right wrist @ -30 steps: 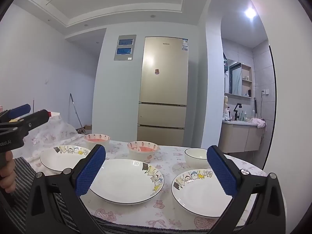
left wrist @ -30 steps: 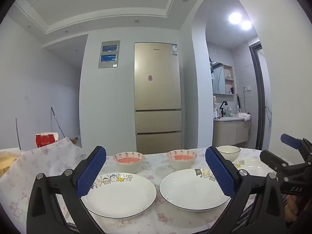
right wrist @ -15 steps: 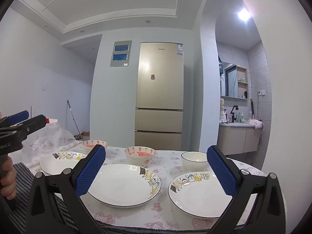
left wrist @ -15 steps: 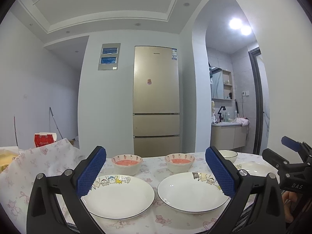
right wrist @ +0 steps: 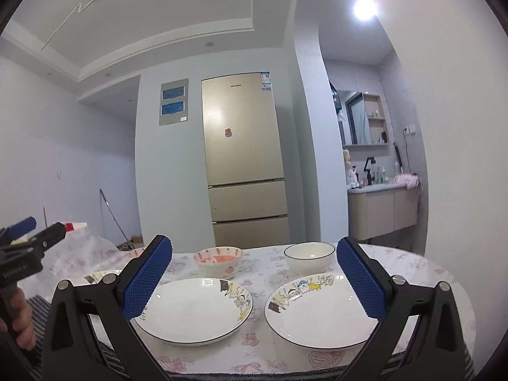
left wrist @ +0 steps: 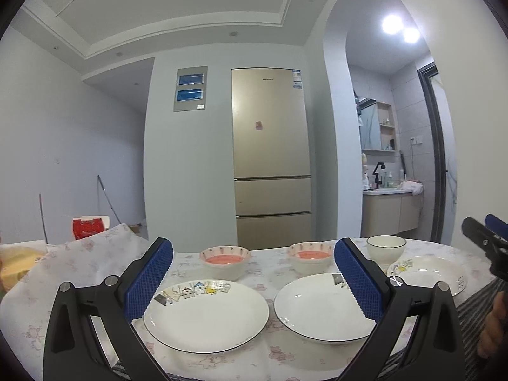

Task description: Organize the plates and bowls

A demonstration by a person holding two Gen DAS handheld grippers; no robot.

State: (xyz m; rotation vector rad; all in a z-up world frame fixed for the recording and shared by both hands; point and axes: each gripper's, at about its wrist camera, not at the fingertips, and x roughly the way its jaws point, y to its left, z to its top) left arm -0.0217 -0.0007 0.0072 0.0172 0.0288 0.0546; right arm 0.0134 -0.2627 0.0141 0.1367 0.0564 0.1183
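Three white cartoon-print plates lie in a row on the table: left plate [left wrist: 206, 314], middle plate [left wrist: 320, 309] [right wrist: 193, 309], right plate [left wrist: 428, 273] [right wrist: 317, 311]. Behind them stand two pink-lined bowls [left wrist: 224, 261] [left wrist: 312, 259] [right wrist: 218, 259] and a white bowl [left wrist: 385, 249] [right wrist: 309, 256]. My left gripper [left wrist: 252, 281] is open and empty above the near edge, before the left and middle plates. My right gripper [right wrist: 254, 281] is open and empty, before the middle and right plates.
The table wears a floral cloth [left wrist: 79, 266] that bunches up at the left. A red box [left wrist: 89, 227] stands beyond it. A gold fridge [left wrist: 270, 155] and a bathroom vanity [left wrist: 392, 212] are behind. A striped mat [right wrist: 38, 308] lies at the near edge.
Both grippers have tilted upward a little and drifted slightly; the plates sit lower in both views. Nothing was grasped or moved.
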